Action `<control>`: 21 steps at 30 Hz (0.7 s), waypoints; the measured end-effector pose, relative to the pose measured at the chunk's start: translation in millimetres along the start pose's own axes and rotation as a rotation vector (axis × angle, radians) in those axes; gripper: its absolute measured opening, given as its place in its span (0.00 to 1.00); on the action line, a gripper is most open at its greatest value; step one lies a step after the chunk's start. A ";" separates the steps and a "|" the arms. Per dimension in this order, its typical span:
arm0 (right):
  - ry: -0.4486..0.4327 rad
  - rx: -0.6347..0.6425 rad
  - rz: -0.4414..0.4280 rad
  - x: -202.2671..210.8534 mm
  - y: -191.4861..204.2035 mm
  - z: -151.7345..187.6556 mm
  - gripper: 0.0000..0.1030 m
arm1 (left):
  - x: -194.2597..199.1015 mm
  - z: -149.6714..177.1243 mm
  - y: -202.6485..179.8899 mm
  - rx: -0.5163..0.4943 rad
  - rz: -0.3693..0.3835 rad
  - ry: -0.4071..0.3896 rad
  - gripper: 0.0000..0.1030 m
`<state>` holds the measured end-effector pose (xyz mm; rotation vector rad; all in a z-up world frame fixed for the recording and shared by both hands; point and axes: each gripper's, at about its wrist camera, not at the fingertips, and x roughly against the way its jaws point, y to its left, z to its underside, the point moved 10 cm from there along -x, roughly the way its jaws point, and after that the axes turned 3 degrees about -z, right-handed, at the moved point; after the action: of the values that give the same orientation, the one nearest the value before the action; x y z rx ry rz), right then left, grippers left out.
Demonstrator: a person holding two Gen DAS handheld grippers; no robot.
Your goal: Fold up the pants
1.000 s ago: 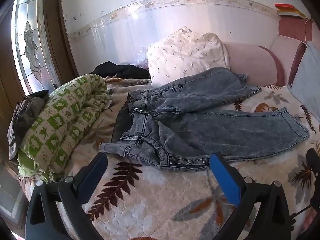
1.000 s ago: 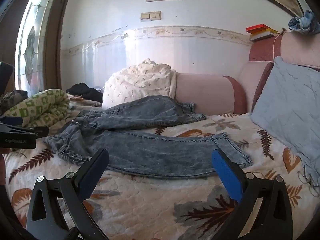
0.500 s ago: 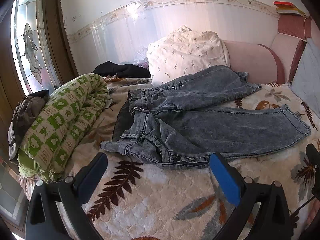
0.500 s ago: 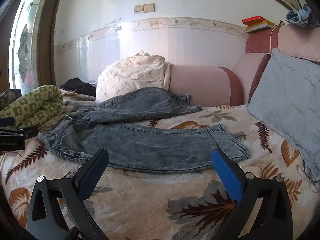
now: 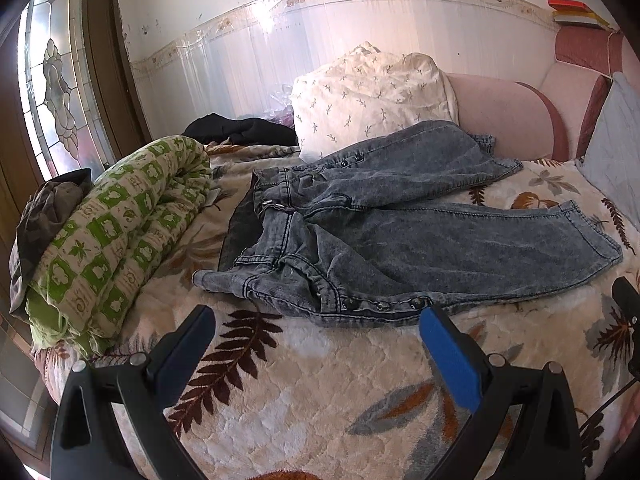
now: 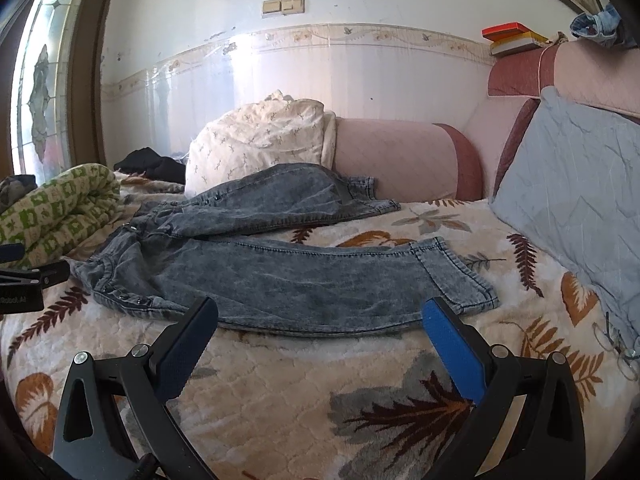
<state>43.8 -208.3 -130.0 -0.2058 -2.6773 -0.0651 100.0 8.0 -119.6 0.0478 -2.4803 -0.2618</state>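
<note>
Grey washed-denim pants (image 5: 420, 236) (image 6: 296, 272) lie spread on a leaf-patterned bedspread (image 5: 320, 392), waist rumpled at the left, two legs reaching right and splayed apart. The far leg rests partly against a white pillow. My left gripper (image 5: 316, 328) hovers open just in front of the waistband's buttoned edge, nothing between its fingers. My right gripper (image 6: 320, 320) stands open in front of the near leg's lower edge, close to the cuff (image 6: 460, 276), holding nothing. The left gripper's black body (image 6: 28, 284) shows at the right wrist view's left edge.
A rolled green-and-white quilt (image 5: 116, 236) lies left of the pants. A white patterned pillow (image 5: 368, 92) and pink headboard (image 5: 508, 112) stand behind. A grey-blue cushion (image 6: 576, 192) leans at the right, with eyeglasses (image 6: 620, 344) below it. Dark clothes (image 5: 240, 130) sit at the back left.
Both views have edged slightly forward and down toward the pants; the pants sit a bit higher and larger in frame. Both grippers stay open.
</note>
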 end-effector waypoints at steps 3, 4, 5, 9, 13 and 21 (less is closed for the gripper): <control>0.008 -0.003 0.005 -1.8 -0.6 1.5 1.00 | -1.4 1.0 0.0 0.003 0.004 0.003 1.00; 0.011 -0.005 0.004 -2.2 -1.2 2.0 1.00 | -1.8 1.2 0.1 0.003 0.005 0.004 1.00; 0.014 -0.007 0.005 -2.7 -1.7 2.3 1.00 | -2.4 1.5 0.2 0.003 0.004 0.005 1.00; 0.021 -0.009 0.009 -4.8 -2.1 3.1 1.00 | -2.6 1.5 0.1 0.004 0.004 0.006 1.00; 0.025 -0.010 0.011 -5.4 -2.6 4.2 1.00 | -3.1 1.9 0.1 0.004 0.004 0.006 1.00; 0.027 -0.010 0.014 -6.1 -3.3 5.7 1.00 | -3.0 2.3 -0.5 0.003 0.007 0.006 1.00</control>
<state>46.2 -211.9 -137.8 -0.2255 -2.6489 -0.0759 100.9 8.2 -123.2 0.0411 -2.4743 -0.2541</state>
